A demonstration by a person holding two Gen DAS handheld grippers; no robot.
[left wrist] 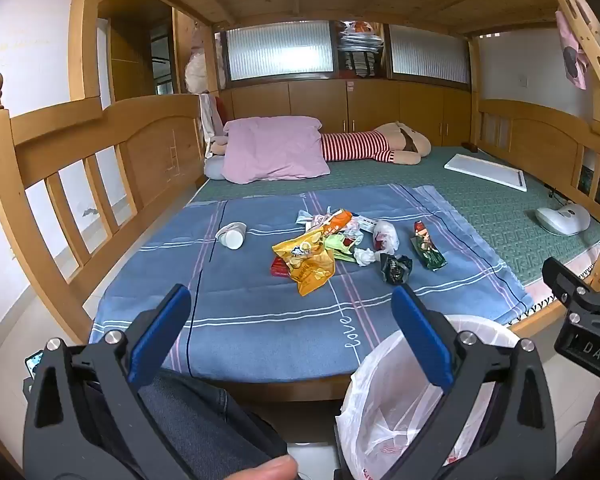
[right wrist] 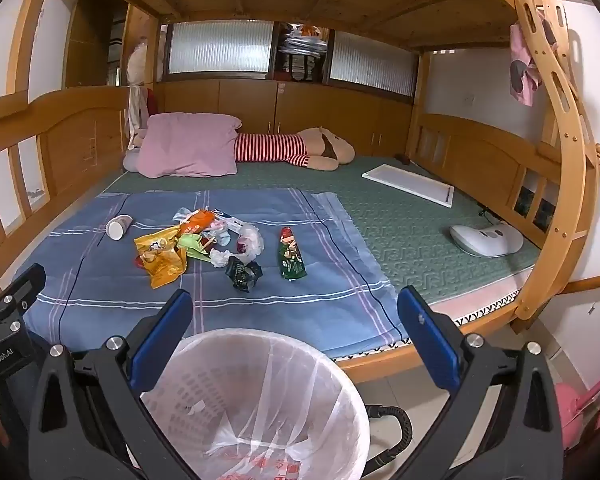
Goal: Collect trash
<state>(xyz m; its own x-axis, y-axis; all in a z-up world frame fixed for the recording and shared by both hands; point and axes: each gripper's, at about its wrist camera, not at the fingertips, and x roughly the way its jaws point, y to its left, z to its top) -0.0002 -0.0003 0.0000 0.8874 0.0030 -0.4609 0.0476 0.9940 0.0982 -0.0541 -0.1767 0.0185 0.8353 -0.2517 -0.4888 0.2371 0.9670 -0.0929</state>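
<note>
A pile of trash lies on the blue sheet (left wrist: 260,304): a yellow snack bag (left wrist: 310,262) (right wrist: 162,258), a white paper cup (left wrist: 231,235) (right wrist: 118,227), a green wrapper (left wrist: 428,246) (right wrist: 291,254), a black wrapper (left wrist: 396,268) (right wrist: 243,274), crumpled tissue (left wrist: 364,256) and a clear plastic bag (right wrist: 250,242). A white lined bin (right wrist: 260,404) (left wrist: 396,396) stands on the floor before the bed. My left gripper (left wrist: 290,308) is open and empty above the bed's front edge. My right gripper (right wrist: 296,312) is open and empty over the bin.
A pink pillow (left wrist: 274,152), a striped plush toy (left wrist: 376,146), a white board (left wrist: 486,170) and a white device (left wrist: 562,218) lie on the green mat. Wooden rails (left wrist: 80,184) flank the bunk. A ladder (right wrist: 556,184) stands at right.
</note>
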